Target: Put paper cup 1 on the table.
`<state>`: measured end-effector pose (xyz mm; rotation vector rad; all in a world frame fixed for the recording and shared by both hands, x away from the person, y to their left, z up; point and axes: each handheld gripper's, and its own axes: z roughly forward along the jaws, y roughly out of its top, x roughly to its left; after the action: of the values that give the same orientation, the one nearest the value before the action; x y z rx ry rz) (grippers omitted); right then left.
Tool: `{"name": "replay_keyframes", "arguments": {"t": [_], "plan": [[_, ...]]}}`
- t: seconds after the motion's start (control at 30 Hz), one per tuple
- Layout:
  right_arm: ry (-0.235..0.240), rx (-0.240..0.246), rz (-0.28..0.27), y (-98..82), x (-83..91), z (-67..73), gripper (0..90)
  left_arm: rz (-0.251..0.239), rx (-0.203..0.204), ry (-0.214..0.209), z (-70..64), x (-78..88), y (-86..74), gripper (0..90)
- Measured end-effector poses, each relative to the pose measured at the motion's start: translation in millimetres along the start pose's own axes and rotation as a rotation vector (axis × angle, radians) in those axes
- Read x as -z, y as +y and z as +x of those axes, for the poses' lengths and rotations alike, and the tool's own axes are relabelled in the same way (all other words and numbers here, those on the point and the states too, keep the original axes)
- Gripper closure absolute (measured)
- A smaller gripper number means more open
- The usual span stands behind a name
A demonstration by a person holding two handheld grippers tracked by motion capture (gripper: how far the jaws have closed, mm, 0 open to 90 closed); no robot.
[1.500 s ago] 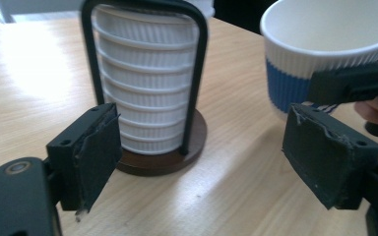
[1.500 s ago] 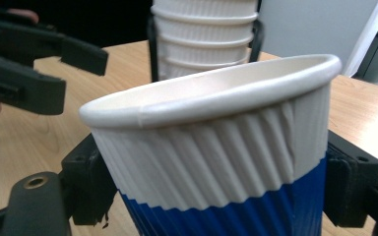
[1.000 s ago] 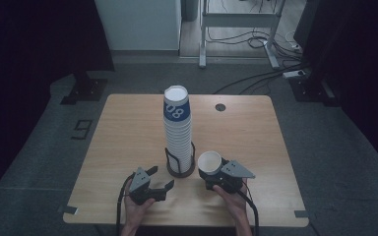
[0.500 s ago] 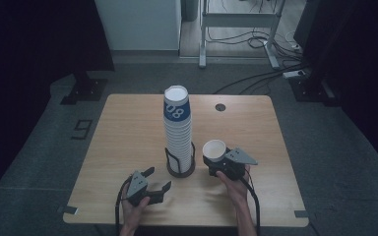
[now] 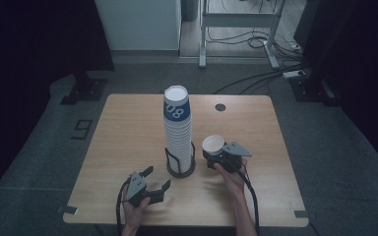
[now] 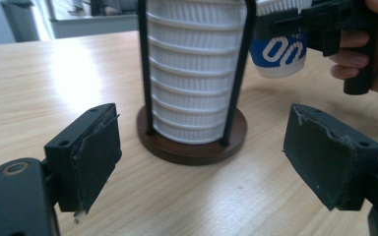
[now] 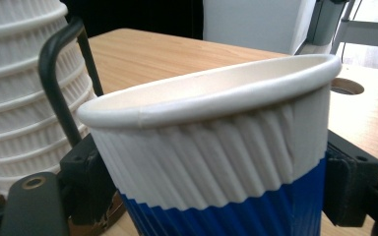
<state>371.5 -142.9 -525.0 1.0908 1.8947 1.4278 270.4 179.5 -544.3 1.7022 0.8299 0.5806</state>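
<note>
While gripped upright, empty cup (image 7: 216, 162)

The cup (image 7: 216, 147) was ribbed white above a blue band, the stack (image 5: 177, 130) white on a dark brown base (image 6: 192, 142), the table (image 5: 128, 137) pale wood.

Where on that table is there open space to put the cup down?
Bare wood lies right of the right gripper holding the paper cup, toward the table edge, and all along its far-left side. It is crowded near the cup stack, its holder and the left gripper.
</note>
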Motion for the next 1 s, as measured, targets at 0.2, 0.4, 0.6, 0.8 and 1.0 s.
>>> {"name": "replay_keyframes", "arguments": {"t": [0.2,0.4,0.6,0.8,1.0], "plan": [[-0.01,0.0,0.018,0.3,-10.8,0.2,16.8,-0.018,-0.006,0.012,-1.1,1.4,-0.9,14.2],[-0.025,-0.014,0.046,-7.6,-21.5,-8.3,16.8,-0.02,-0.008,0.019,-1.8,1.2,-1.0,14.2],[-0.013,-0.029,0.059,-11.1,-25.3,-7.1,16.2,-0.013,-0.02,0.016,-2.8,0.7,-0.6,14.2],[-0.023,-0.01,0.103,-10.1,-19.5,-8.3,15.6,-0.01,-0.007,0.017,-1.5,0.8,-0.5,14.2],[-0.035,-0.011,0.12,-10.5,-17.4,-9.3,14.2,-0.012,-0.01,0.018,-1.9,0.9,-0.6,14.2]]}}
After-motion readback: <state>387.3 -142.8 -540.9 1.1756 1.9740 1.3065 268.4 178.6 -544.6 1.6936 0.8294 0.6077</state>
